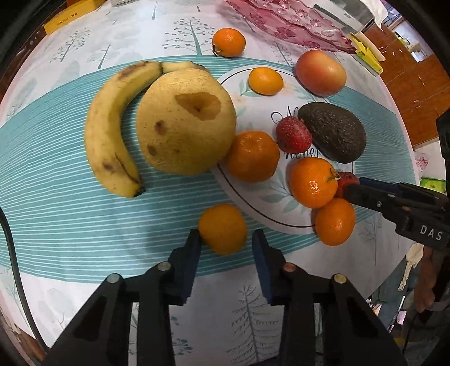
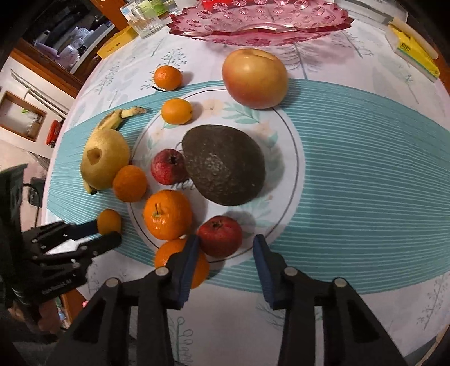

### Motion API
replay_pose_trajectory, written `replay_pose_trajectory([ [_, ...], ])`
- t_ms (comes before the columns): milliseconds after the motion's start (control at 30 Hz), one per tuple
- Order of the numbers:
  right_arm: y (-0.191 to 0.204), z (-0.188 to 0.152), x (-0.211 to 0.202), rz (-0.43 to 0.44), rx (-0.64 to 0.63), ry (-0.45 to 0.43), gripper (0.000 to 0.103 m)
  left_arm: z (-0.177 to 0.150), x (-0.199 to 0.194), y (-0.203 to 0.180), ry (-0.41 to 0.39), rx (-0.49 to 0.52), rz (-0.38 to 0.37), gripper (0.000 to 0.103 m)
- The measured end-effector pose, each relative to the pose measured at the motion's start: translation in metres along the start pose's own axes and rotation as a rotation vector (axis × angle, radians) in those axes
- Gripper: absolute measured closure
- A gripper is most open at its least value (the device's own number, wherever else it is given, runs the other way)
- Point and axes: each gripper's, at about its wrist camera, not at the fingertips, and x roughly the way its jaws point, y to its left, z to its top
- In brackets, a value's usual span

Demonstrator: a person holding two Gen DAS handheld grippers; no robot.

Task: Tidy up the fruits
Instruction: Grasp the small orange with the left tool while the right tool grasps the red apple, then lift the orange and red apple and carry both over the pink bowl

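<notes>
Fruit lies on a round table with a teal striped cloth. My left gripper is open, its jaws on either side of a small orange on the cloth. A banana, a yellow pear, several oranges, an avocado and an apple lie around. My right gripper is open, its jaws around a small red fruit near the printed circle's front edge. A second red fruit lies by the avocado.
A pink glass platter stands at the table's far edge. A yellow box lies at the far right, a glass cup and another yellow box at the far left. The table edge curves close on both sides.
</notes>
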Motion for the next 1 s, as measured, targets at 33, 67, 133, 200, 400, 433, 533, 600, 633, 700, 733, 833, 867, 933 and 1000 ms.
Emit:
replay_pose_trajectory([
  [33,-0.001,0.001,0.001,0.020,0.007,0.001,0.069,0.001,0.000,-0.001,-0.005,-0.001,0.007,0.071],
  [67,-0.001,0.001,0.002,0.033,0.012,0.000,0.070,0.001,0.000,-0.001,-0.009,-0.001,0.007,0.072],
  [133,-0.003,0.001,0.003,0.043,0.014,-0.004,0.070,0.001,-0.001,0.000,-0.011,-0.009,0.005,0.073],
  [200,-0.003,0.002,0.004,0.051,0.013,-0.006,0.070,0.003,0.002,-0.003,-0.019,-0.017,0.008,0.073],
  [400,-0.007,0.000,0.001,0.073,0.018,0.000,0.070,-0.001,0.000,-0.001,-0.034,-0.017,0.024,0.073],
  [433,-0.009,0.000,0.001,0.076,0.022,0.002,0.070,-0.001,-0.001,-0.001,-0.036,-0.022,0.023,0.073],
  [533,-0.008,0.001,0.002,0.075,0.014,0.002,0.069,0.001,-0.003,0.000,-0.041,-0.033,0.023,0.073],
  [600,-0.006,0.002,0.002,0.070,-0.007,0.007,0.069,0.002,-0.002,-0.001,-0.044,-0.033,0.030,0.073],
  [633,-0.004,0.002,0.003,0.067,-0.017,0.005,0.069,0.003,-0.001,-0.002,-0.045,-0.032,0.033,0.073],
  [700,-0.003,0.002,0.004,0.066,-0.033,0.006,0.069,0.002,0.000,-0.004,-0.048,-0.035,0.039,0.073],
  [733,-0.003,0.002,0.005,0.071,-0.036,0.010,0.069,0.003,0.001,-0.006,-0.051,-0.036,0.044,0.073],
  [833,-0.002,0.003,0.006,0.079,-0.046,0.011,0.068,0.001,0.001,-0.009,-0.059,-0.035,0.060,0.073],
  [867,-0.002,0.004,0.007,0.083,-0.050,0.012,0.068,0.001,0.002,-0.011,-0.061,-0.033,0.067,0.073],
  [933,-0.002,0.005,0.008,0.086,-0.063,0.015,0.068,0.001,0.002,-0.014,-0.066,-0.031,0.079,0.073],
  [1000,0.000,0.005,0.007,0.083,-0.084,0.013,0.069,0.000,0.002,-0.016,-0.074,-0.031,0.087,0.073],
])
